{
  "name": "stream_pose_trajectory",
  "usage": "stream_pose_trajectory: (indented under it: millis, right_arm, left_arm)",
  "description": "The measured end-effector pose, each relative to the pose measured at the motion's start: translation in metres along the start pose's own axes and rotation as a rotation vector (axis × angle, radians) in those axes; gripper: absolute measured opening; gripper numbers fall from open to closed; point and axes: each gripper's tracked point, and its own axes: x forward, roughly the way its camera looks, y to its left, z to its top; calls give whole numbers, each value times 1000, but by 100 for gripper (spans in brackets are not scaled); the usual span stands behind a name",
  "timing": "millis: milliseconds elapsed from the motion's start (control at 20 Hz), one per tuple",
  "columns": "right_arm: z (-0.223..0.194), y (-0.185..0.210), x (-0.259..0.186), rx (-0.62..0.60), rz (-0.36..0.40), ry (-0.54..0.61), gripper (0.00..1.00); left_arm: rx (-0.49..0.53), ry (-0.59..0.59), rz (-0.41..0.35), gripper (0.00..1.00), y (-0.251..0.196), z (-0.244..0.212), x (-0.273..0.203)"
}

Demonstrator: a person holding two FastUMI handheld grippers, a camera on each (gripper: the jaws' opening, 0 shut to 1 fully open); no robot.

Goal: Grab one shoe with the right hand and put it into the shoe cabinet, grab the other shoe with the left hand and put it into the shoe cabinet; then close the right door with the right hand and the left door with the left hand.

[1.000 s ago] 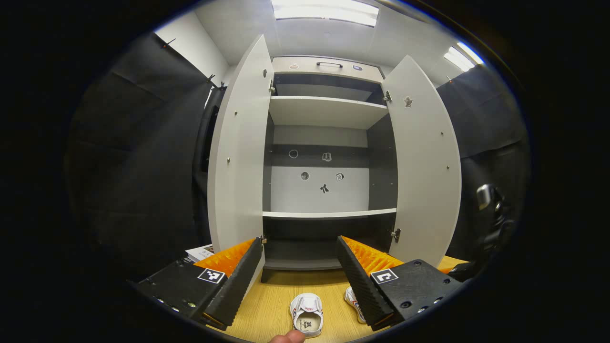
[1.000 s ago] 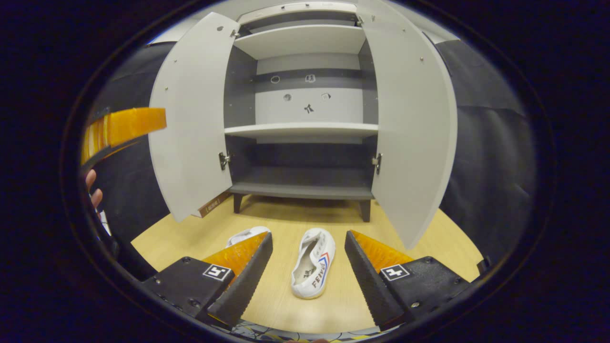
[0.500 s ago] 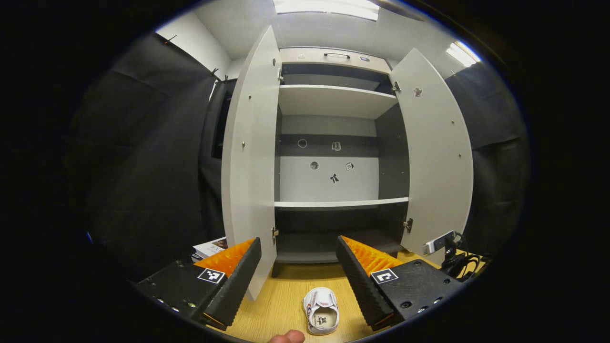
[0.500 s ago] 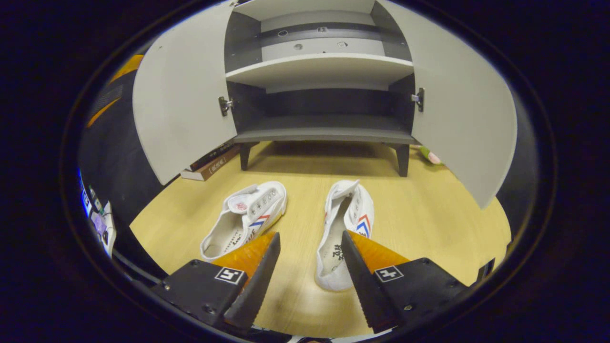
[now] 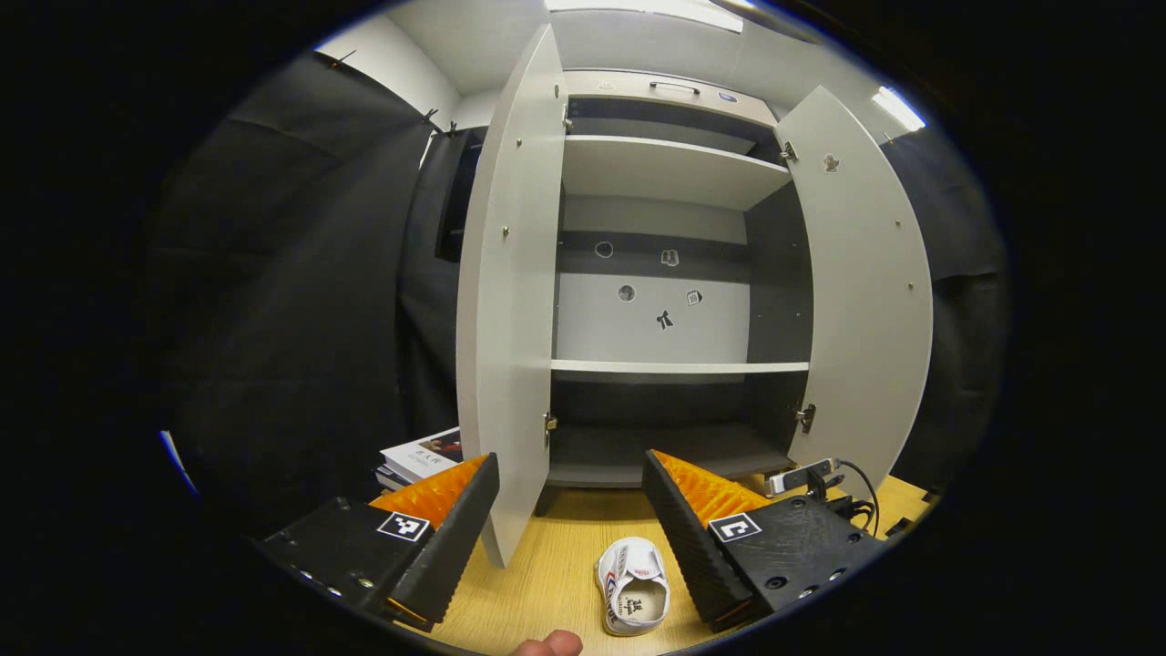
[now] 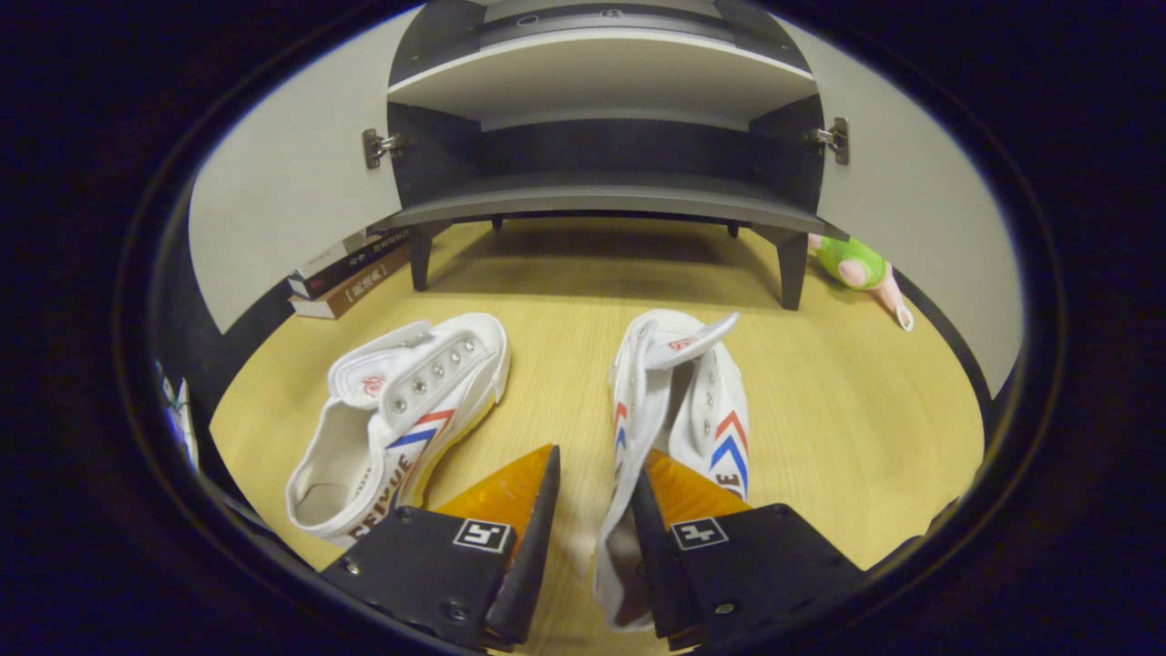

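Two white shoes with red and blue stripes lie on the wooden floor before the open shoe cabinet (image 6: 601,196). My right gripper (image 6: 594,460) is low over the right shoe (image 6: 692,401). Its jaws have narrowed astride that shoe's left side wall, one finger inside the opening and one outside, with a gap still showing on the outside. The left shoe (image 6: 401,410) lies tilted beside it. My left gripper (image 5: 570,458) is held higher, open with nothing between its fingers, facing the cabinet (image 5: 679,367). One shoe (image 5: 635,597) lies below it.
Both doors stand wide open, the left door (image 5: 506,301) close ahead of my left gripper, the right door (image 5: 865,292) farther off. Books (image 6: 346,278) lie by the cabinet's left leg. A green plush toy (image 6: 852,264) lies at its right. A grey device with black cables (image 5: 811,474) sits near the right door.
My right gripper has dropped down and forward onto the right shoe, and its jaws have narrowed around the shoe's side wall. My left gripper has drifted left, still open.
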Motion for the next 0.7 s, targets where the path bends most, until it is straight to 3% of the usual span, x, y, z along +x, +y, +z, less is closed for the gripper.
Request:
stream_pose_trajectory:
  millis: [50, 100, 250, 350, 550, 700]
  right_arm:
    - [3, -2, 5, -20, -17, -10, 40]
    - [5, -4, 10, -32, -27, -20, 43]
    - [16, -9, 26, -50, -61, -43, 23]
    - [19, -10, 30, -55, -63, -62, 14]
    - [22, -14, 29, -32, -47, -83, 5]
    - [32, -20, 21, -44, -59, -124, 5]
  left_arm:
    - [6, -5, 4, 95, 1, 0, 0]
    - [12, -6, 3, 95, 1, -1, 0]
    - [26, 8, -3, 95, 0, -6, 1]
    - [29, 13, -7, 95, -3, -8, 1]
    - [33, 31, -15, 95, -5, -15, 1]
    - [38, 39, -23, 95, -9, -20, 0]
